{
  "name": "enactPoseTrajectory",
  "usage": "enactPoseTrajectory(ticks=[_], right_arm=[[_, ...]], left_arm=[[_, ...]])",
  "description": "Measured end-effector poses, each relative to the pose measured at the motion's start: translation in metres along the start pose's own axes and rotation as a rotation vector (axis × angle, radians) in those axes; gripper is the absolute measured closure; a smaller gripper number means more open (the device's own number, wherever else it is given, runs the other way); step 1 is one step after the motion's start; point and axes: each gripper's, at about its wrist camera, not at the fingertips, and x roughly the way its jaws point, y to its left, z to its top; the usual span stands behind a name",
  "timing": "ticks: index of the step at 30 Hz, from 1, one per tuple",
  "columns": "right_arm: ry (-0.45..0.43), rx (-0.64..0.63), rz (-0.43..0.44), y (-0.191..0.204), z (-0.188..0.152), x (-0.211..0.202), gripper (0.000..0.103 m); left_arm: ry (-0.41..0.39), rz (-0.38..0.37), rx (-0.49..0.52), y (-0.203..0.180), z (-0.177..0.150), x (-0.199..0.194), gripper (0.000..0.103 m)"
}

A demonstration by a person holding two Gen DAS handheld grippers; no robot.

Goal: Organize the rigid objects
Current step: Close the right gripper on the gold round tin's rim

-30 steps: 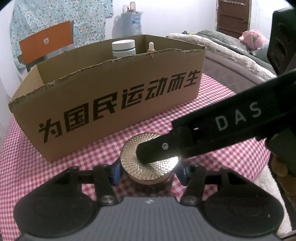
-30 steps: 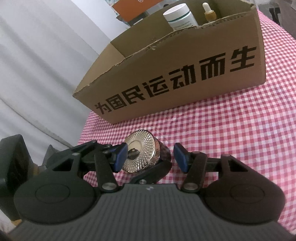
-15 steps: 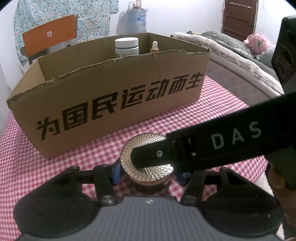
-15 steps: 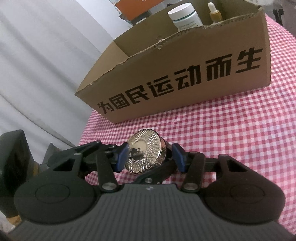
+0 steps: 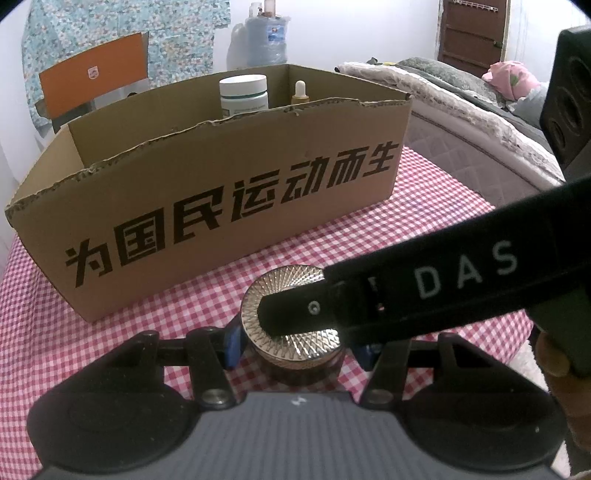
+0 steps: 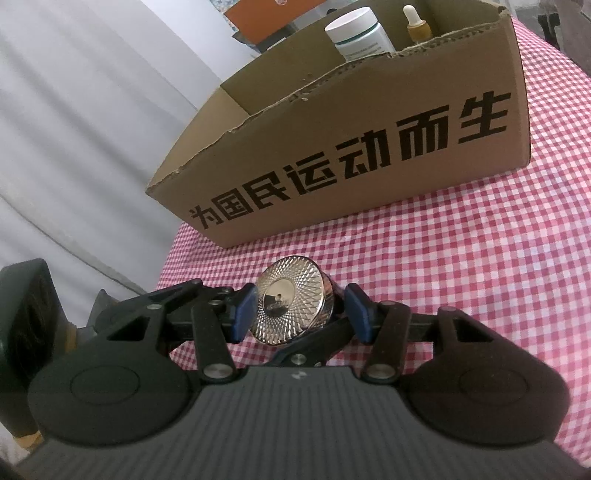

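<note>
Left wrist view: the left gripper (image 5: 295,338) pinches a small brown jar (image 5: 297,363) by its sides, with blue pads on both. The jar stands on the checked counter (image 5: 424,221), in front of the cardboard box (image 5: 221,206). This hold looks meant to keep the jar from turning. The right gripper's black finger lies across the shiny lid (image 5: 291,314).

Right wrist view: the right gripper (image 6: 299,314) has its jaws around the lid (image 6: 291,312), one blue pad on each side, and seems to squeeze it, maybe to twist it. A white bottle (image 6: 360,33) and a dropper bottle (image 6: 417,24) already stand in the box (image 6: 369,147), so the jar likely goes there too
</note>
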Motion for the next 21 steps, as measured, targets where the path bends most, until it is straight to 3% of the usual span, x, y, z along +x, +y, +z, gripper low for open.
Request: enactPoseTrajectory(ticks=[21], right_arm=[[-0.006,0.006,-0.002,0.0001,-0.0006,0.0020,0.049]], left_arm=[[-0.003,0.001,-0.016,-0.0018,-0.0010,-0.0002,0.046]])
